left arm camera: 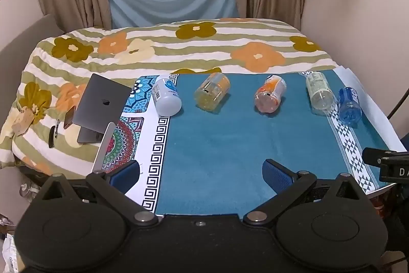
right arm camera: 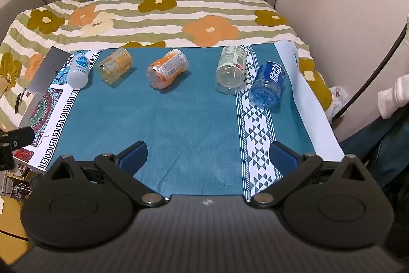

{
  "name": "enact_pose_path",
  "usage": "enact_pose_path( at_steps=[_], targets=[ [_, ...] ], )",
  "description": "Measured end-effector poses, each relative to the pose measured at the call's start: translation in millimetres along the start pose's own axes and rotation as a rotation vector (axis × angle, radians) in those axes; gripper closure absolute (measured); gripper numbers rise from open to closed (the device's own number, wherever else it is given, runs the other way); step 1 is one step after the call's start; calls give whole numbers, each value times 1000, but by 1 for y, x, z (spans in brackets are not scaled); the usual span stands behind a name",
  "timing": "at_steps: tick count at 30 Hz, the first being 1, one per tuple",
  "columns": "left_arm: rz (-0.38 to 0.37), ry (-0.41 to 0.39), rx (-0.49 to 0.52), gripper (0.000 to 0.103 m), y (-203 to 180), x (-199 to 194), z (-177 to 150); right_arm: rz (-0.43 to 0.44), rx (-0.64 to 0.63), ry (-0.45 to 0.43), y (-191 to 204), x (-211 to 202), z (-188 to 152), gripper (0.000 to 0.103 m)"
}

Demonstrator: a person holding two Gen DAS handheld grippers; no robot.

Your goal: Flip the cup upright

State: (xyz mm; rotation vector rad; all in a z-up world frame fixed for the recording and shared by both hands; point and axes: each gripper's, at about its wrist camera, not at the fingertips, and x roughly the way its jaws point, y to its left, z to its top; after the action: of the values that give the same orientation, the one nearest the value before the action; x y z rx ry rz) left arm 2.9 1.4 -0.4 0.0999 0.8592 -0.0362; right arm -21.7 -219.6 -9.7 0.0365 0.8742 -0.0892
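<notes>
Several plastic cups lie on their sides in a row along the far edge of a teal mat (left arm camera: 217, 145): a white one (left arm camera: 166, 96), a yellow one (left arm camera: 212, 91), an orange one (left arm camera: 270, 94), a clear one with a pale label (left arm camera: 320, 94) and a blue one (left arm camera: 349, 106). The right wrist view shows them too: white (right arm camera: 78, 70), yellow (right arm camera: 115, 68), orange (right arm camera: 167, 68), clear (right arm camera: 231, 69), blue (right arm camera: 268, 85). My left gripper (left arm camera: 202, 174) is open and empty above the mat's near edge. My right gripper (right arm camera: 208, 156) is open and empty, also near the front edge.
A grey laptop (left arm camera: 102, 106) rests on the flowered bedspread (left arm camera: 204, 47) left of the mat, with a phone (left arm camera: 69, 117) beside it. A patterned cloth (left arm camera: 143, 124) borders the mat's left side. Curtains and a wall stand behind the bed. A person's leg (right arm camera: 378, 134) is at right.
</notes>
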Motion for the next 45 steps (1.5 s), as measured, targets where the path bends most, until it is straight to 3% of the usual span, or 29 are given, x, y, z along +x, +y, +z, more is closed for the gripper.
enact_pose_path(
  at_steps=[3,5,45],
  targets=[
    [27,5,26,0,-10,2,6,0,-1,0,0,0,0,0],
    [14,-34,19,0,-6,-5,-2,-1,0,0,0,0,0,0],
    [24,-49,-2,0,-4,-13,-1,-4,-2,-3,1,-5,0,0]
  ],
)
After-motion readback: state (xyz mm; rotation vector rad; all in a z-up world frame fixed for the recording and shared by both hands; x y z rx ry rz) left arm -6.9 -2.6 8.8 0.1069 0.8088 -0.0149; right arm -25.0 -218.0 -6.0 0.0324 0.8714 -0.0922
